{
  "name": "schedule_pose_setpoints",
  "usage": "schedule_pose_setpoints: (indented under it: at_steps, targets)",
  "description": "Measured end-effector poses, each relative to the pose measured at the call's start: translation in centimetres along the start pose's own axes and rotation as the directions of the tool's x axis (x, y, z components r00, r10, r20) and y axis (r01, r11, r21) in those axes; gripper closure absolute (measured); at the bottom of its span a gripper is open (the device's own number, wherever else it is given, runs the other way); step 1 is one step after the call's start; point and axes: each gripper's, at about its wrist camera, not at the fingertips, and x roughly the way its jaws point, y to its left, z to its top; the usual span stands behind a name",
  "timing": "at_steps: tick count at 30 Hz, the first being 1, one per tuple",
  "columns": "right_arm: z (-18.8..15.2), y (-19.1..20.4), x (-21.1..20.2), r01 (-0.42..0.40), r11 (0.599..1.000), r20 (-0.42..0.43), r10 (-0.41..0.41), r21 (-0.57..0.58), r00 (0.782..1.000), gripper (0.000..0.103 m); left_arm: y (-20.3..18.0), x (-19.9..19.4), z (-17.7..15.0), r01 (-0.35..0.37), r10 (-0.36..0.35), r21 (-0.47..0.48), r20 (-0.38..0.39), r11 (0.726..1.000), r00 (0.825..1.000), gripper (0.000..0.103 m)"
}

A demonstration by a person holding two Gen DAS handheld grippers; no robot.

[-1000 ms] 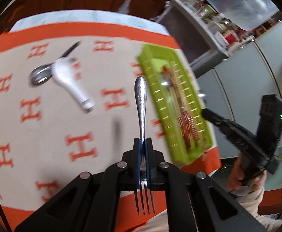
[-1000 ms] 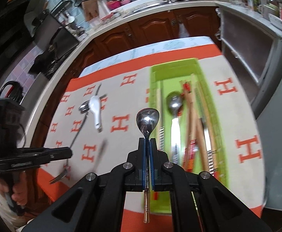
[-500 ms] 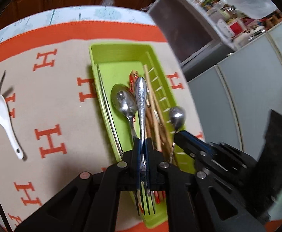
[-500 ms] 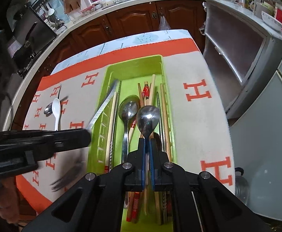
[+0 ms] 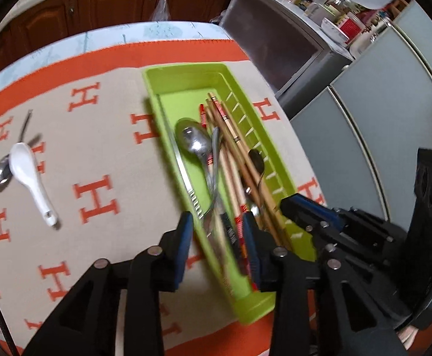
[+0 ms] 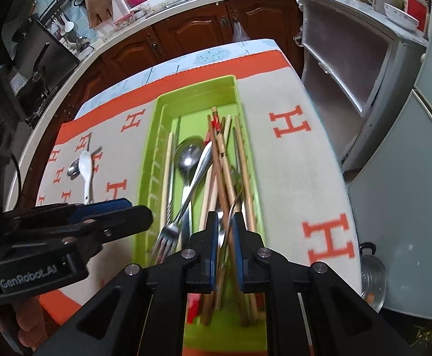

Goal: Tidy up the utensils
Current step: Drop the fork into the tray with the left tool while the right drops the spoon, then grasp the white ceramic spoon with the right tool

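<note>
A green tray (image 5: 186, 69) (image 6: 198, 89) holds chopsticks (image 5: 230, 127) (image 6: 220, 148), a large spoon (image 5: 193, 142) (image 6: 189, 154) and a fork (image 5: 215, 160) (image 6: 196, 175). My left gripper (image 5: 217, 237) (image 6: 132, 213) hovers over the tray's near left side, its jaws opening; the fork lies loose below them. My right gripper (image 6: 225, 231) (image 5: 290, 207) is over the tray's near right part, jaws opening a little. A small spoon's (image 5: 256, 160) thin handle runs between the pads without being pressed. A white spoon (image 5: 29, 175) (image 6: 86, 169) and a metal spoon (image 5: 1, 175) (image 6: 73, 170) lie on the cloth to the left.
The beige cloth (image 5: 103, 136) with orange H marks covers the table, whose right edge runs just past the tray. Wooden cabinets (image 6: 204, 29) stand behind, grey appliance doors (image 5: 364, 136) to the right. A steel pot (image 6: 373, 279) sits low at right.
Both grippers came over the tray. The left jaws parted and the fork dropped into the tray. The right jaws parted slightly and its spoon now rests on the chopsticks.
</note>
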Motion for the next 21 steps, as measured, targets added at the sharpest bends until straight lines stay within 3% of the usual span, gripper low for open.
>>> schedule_pose_setpoints:
  at_steps: [3, 7, 10, 12, 16, 21]
  targets:
    - [-1.2, 0.7, -1.0, -0.002, 1.0, 0.0, 0.002, -0.009, 1.0, 0.092, 1.0, -1.6, -1.8, -0.034, 0.033, 0.016, 0.032, 0.999, 0.999, 0.058]
    - [-2.8, 1.6, -2.3, -0.002, 1.0, 0.01, 0.003, -0.016, 1.0, 0.082, 2.7, -3.5, -3.5, -0.076, 0.074, 0.02, 0.069, 0.997, 0.995, 0.054]
    - [-3.5, 2.7, -3.1, -0.001, 1.0, 0.015, 0.001, -0.027, 1.0, 0.08, 3.7, -5.0, -4.8, -0.114, 0.111, 0.026, 0.104, 0.993, 0.988, 0.036]
    - [-4.0, 3.5, -3.8, -0.011, 0.999, 0.017, 0.012, -0.034, 1.0, 0.079, 4.3, -6.0, -5.5, -0.141, 0.137, 0.027, 0.132, 0.99, 0.982, 0.018]
    - [-4.6, 5.3, -5.3, -0.02, 0.999, 0.038, 0.022, -0.049, 0.999, 0.065, 5.5, -8.0, -6.6, -0.185, 0.181, 0.008, 0.174, 0.983, 0.968, 0.01]
    - [-4.8, 7.7, -6.7, -0.037, 0.996, 0.056, 0.042, -0.076, 0.998, 0.052, 7.6, -9.8, -7.7, -0.177, 0.18, -0.035, 0.181, 0.984, 0.967, 0.007]
